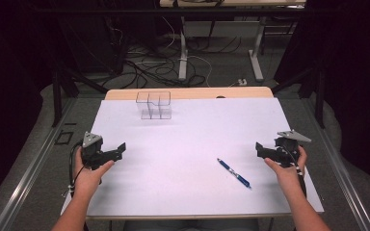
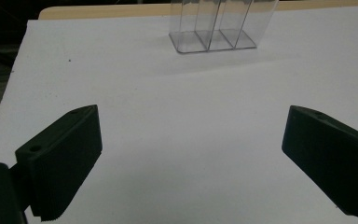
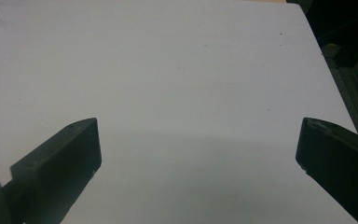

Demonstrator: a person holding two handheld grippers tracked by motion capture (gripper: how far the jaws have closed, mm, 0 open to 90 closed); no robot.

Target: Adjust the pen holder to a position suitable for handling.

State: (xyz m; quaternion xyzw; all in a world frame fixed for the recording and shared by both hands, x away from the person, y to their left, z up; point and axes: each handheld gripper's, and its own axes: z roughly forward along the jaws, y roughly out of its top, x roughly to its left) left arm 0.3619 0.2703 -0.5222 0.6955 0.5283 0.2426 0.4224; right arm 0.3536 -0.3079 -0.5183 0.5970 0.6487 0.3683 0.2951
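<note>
On the white table top (image 1: 173, 159) a blue pen (image 1: 234, 173) lies flat and slanted, nearer the right gripper (image 1: 259, 148) than the left gripper (image 1: 120, 147), with bare surface between it and both. Each gripper is held low near its own side of the table with its jaws spread wide and nothing between them; both gripper views show only white surface in the gap. A clear plastic organizer (image 1: 153, 105) with upright compartments stands at the far side, left of centre, well apart from the pen. The likeliest trouble, as I judge it, is the pickup itself: the pen is thin and round, so jaws closing off-centre or skimming the surface could roll it away or tip it out of the grip. A swing toward the organizer could also knock the light container over, or catch the pen on a compartment wall; how deep those compartments run is hard to tell through the clear plastic. The pen lies fairly near the front edge, so a nudge that way could send it off. Open room is plentiful across the middle, and the right edge sits close beside the right hand (image 1: 284, 168).
</note>
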